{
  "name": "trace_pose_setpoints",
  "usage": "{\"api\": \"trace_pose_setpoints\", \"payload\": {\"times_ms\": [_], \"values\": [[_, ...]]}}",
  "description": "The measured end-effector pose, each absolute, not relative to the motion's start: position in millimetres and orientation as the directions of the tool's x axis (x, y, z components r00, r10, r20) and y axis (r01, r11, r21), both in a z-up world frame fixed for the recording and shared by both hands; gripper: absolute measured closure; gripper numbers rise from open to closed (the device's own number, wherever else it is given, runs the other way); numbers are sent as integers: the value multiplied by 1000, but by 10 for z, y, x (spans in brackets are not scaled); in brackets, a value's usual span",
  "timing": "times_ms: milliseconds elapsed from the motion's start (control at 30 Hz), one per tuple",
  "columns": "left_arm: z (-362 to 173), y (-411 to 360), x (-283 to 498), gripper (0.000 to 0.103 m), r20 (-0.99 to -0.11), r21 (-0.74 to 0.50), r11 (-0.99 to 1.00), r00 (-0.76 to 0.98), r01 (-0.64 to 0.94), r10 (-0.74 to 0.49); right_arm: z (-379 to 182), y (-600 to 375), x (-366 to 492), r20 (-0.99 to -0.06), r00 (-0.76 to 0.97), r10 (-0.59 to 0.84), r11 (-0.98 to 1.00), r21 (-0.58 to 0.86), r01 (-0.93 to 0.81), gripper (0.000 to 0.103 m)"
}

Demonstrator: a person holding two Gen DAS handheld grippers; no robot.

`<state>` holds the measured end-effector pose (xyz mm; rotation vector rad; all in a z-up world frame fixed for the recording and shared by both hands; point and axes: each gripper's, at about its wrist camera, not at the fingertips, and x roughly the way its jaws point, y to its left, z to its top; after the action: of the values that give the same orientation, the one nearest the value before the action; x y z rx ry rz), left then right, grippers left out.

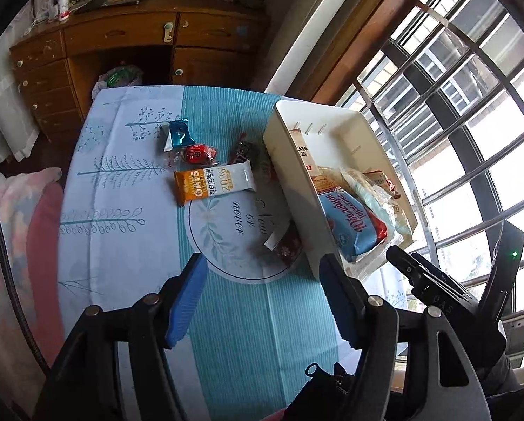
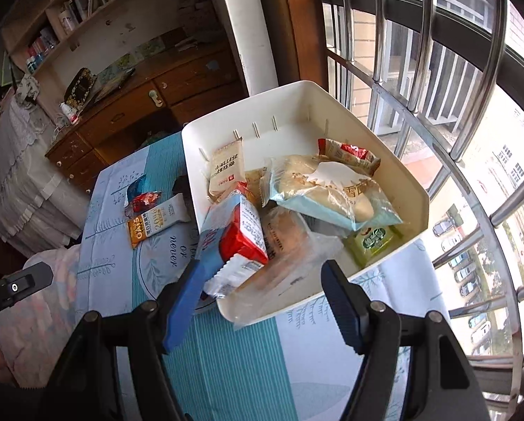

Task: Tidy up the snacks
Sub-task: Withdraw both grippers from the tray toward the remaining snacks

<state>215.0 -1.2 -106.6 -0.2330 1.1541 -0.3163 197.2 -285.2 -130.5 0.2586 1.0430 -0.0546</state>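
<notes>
A white bin [image 1: 286, 161] [image 2: 395, 161] stands on the table's right side and holds several snack packets, among them a blue and red pack [image 1: 353, 224] [image 2: 237, 238] and a pale bread bag [image 2: 328, 189]. On the cloth left of the bin lie an orange and white oat bar [image 1: 214, 184] [image 2: 156, 221], a red candy [image 1: 197, 154] [image 2: 144, 200], a blue wrapper [image 1: 177, 135], a dark wrapper [image 1: 242, 149] and a dark red packet [image 1: 286, 244]. My left gripper [image 1: 262, 301] is open and empty above the cloth. My right gripper [image 2: 262, 298] is open and empty over the bin's near end.
A teal and white tablecloth [image 1: 149, 210] covers the table. A wooden desk with drawers [image 1: 128, 45] stands behind it. A barred window [image 1: 465, 112] runs along the right. A pink blanket [image 1: 16, 245] lies at the left. The right gripper's body [image 1: 437, 291] shows beside the bin.
</notes>
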Motion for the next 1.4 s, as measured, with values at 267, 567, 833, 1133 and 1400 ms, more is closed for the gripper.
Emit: {"api": "trace_pose_setpoints", "payload": {"times_ms": [267, 567, 833, 1133, 1400], "values": [[-1060, 211, 2166, 27, -869, -240, 940, 377, 243, -320, -1400, -2510, 1810, -871, 485, 78, 930, 239, 279, 34], [-1214, 284, 2291, 22, -863, -147, 928, 415, 343, -290, -1586, -2240, 1803, -885, 451, 117, 875, 307, 375, 34], [-1421, 179, 2445, 22, -831, -42, 888, 478, 457, -285, -1848, -2024, 1907, -883, 444, 150, 842, 350, 411, 34], [-1824, -74, 2738, 22, -826, 98, 861, 524, 499, -209, -2078, -1886, 2019, -879, 453, 151, 843, 354, 405, 34], [-2232, -300, 2964, 22, -831, 192, 838, 539, 511, -138, -2354, -1867, 2129, -871, 469, 143, 851, 350, 391, 34]]}}
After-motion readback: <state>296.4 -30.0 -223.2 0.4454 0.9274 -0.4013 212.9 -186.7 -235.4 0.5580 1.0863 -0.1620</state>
